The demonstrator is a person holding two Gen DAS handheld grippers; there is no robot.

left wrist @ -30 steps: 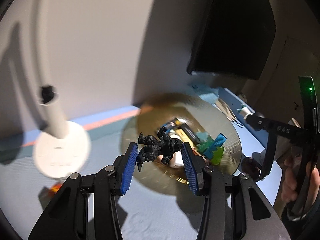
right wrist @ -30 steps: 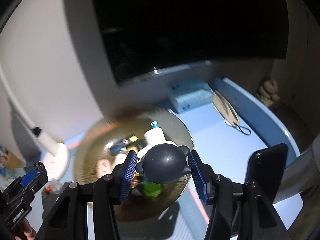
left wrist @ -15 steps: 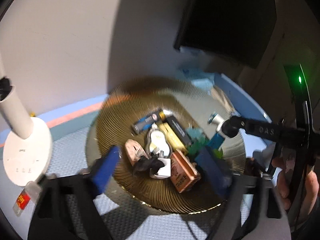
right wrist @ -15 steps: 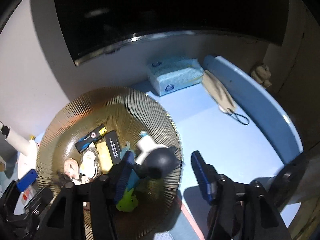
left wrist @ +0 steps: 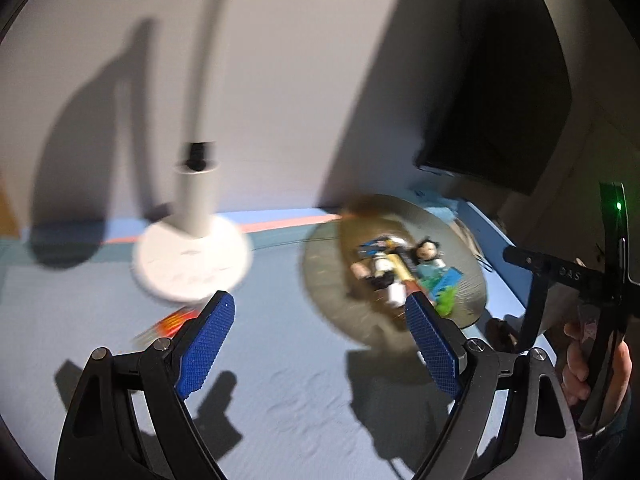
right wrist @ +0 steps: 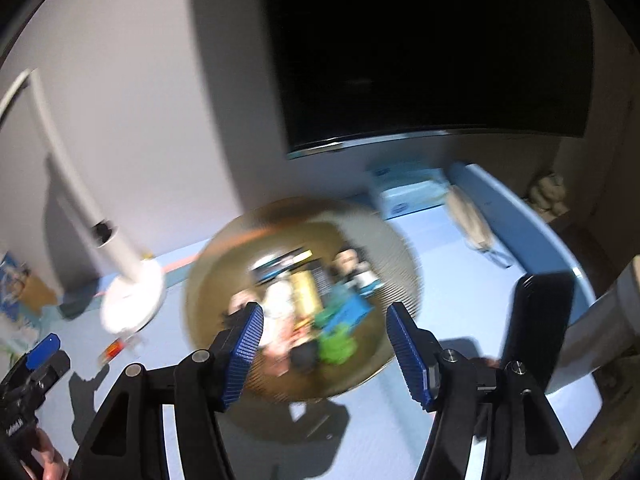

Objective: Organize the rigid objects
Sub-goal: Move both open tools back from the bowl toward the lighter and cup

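On my left view, the left hand-held gripper [left wrist: 320, 344] stands wide apart with nothing between its blue pads, hanging above the light blue desk [left wrist: 280, 400]. The gold ribbed bowl [left wrist: 320, 280] sits ahead and to the right of it, and the small things are piled inside: a doll-like figure with dark hair [left wrist: 428, 252], a green piece [left wrist: 446, 300], a blue block [left wrist: 450, 280] and some flat packets I cannot make out through the blur. A white lamp base [left wrist: 192, 260] rests on the desk to the left of the bowl, well apart from it, with a small orange-red item [left wrist: 172, 322] just in front of the base.

On my right view, the right hand-held gripper [right wrist: 324, 352] is also spread wide and empty, held above the near side of the bowl [right wrist: 216, 280]. The green piece [right wrist: 338, 346] and blue block [right wrist: 348, 312] lie in the bowl between the pads' line of sight. A tissue box [right wrist: 408, 196] and a face mask [right wrist: 472, 220] lie on the desk beyond the bowl, below a dark monitor [right wrist: 432, 52].
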